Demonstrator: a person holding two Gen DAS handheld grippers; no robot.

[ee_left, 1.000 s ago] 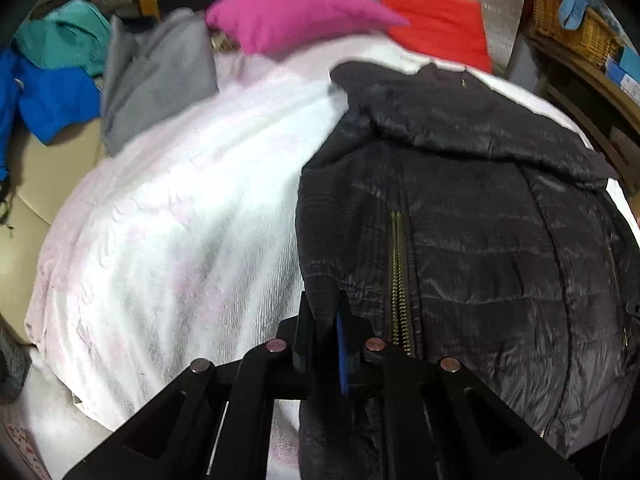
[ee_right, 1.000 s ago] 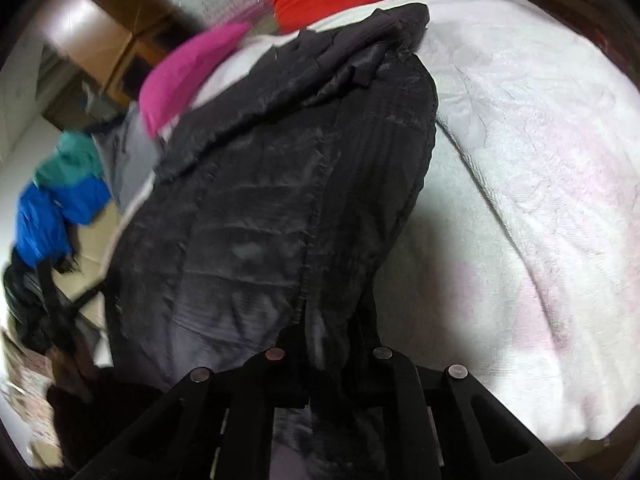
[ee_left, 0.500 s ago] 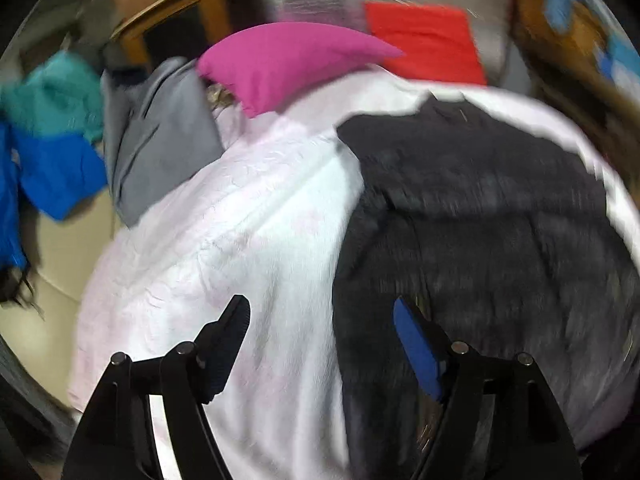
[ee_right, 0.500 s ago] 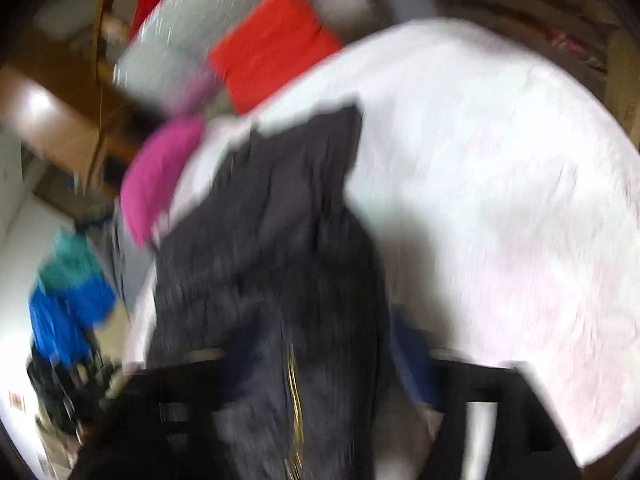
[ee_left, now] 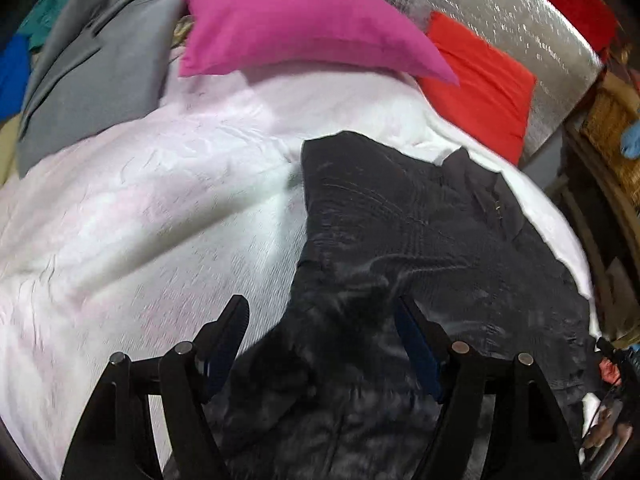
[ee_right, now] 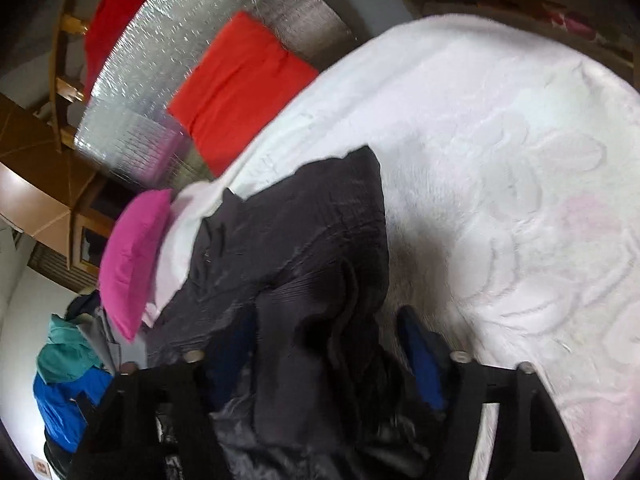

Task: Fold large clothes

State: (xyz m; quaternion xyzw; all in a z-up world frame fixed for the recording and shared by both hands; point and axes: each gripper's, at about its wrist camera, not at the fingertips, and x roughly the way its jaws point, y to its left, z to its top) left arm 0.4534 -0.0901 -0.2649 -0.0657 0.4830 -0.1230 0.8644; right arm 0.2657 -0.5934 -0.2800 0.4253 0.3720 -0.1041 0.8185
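Observation:
A black quilted jacket (ee_left: 420,240) lies spread on a white bed cover (ee_left: 160,200). My left gripper (ee_left: 320,316) hovers open over the jacket's left edge, one finger above the white cover, the other above the black fabric, and nothing is pinched. In the right wrist view the jacket (ee_right: 304,220) runs up the middle with the collar end far away. A raised fold of it sits between the jaws of my right gripper (ee_right: 326,332), which are closing. The blue pads (ee_right: 424,360) still stand apart from the fabric.
A pink pillow (ee_left: 300,28) and a red cushion (ee_left: 480,84) lie at the head of the bed against a silver foil mat (ee_left: 520,12). A grey garment (ee_left: 92,72) lies at the far left. Blue and teal clothes (ee_right: 68,380) are piled beside the bed. A wicker basket (ee_left: 612,128) stands right.
Both grippers were shut on the jacket's near hem, then let go and opened. Both have moved up along the jacket toward the pillows. The right jaws have since narrowed.

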